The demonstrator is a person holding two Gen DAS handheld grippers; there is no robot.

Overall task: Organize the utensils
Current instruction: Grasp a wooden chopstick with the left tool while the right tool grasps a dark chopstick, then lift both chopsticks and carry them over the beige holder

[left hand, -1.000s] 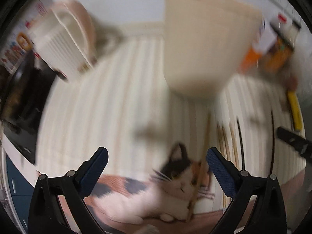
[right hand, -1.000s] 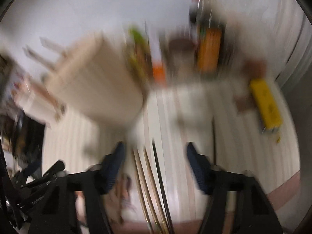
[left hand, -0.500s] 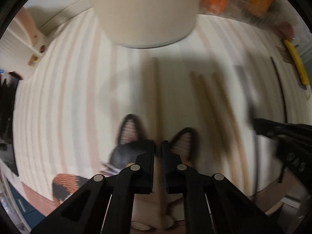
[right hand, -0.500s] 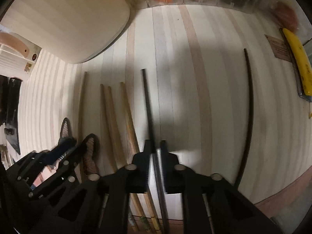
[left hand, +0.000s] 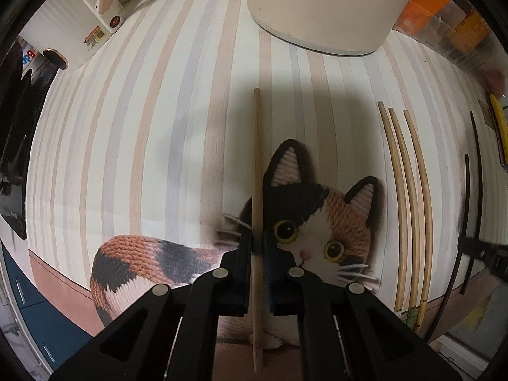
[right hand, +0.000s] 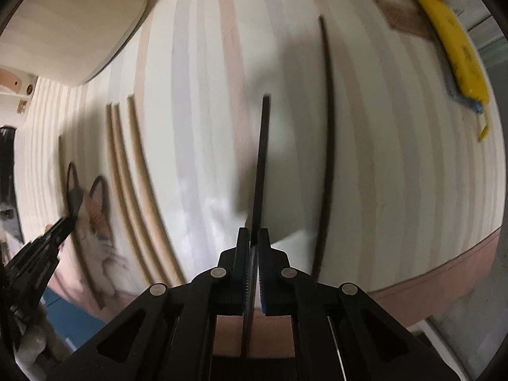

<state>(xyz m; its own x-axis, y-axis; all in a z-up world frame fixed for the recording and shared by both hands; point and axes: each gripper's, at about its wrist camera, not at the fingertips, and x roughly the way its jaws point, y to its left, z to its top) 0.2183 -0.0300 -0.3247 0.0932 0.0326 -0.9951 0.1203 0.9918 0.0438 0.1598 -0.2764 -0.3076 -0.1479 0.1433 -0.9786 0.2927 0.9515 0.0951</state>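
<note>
While the left gripper (left hand: 257, 247) is clenched on a pale wooden chopstick (left hand: 257, 165), its two fingers pressed against the stick from either side, the stick runs straight forward out of the jaws and crosses the ear side of the knitted calico cat (left hand: 304, 222) printed on the striped placemat (left hand: 127, 146); whether the far end touches the mat cannot be told, though its shadow lies just beside it. Ahead of the stick's tip stands the cream utensil holder (left hand: 320, 9), well apart from it; to the right lie three more wooden chopsticks (left hand: 408, 209) side by side on the mat, and beyond them two black chopsticks (left hand: 477, 190), one of them pinched by the right gripper at the frame edge; a white appliance (left hand: 79, 22) sits at the far left.

The right gripper (right hand: 254, 250) is likewise closed tight, grasping a black chopstick (right hand: 262, 165) that points forward over the mat; the view is blurred, so contact with the mat cannot be judged; a second black chopstick (right hand: 327, 133) lies flat just to the right, apart from the held one; a yellow utility knife (right hand: 454, 47) rests at the far right edge; the left gripper appears at the lower left, over the cat print.
</note>
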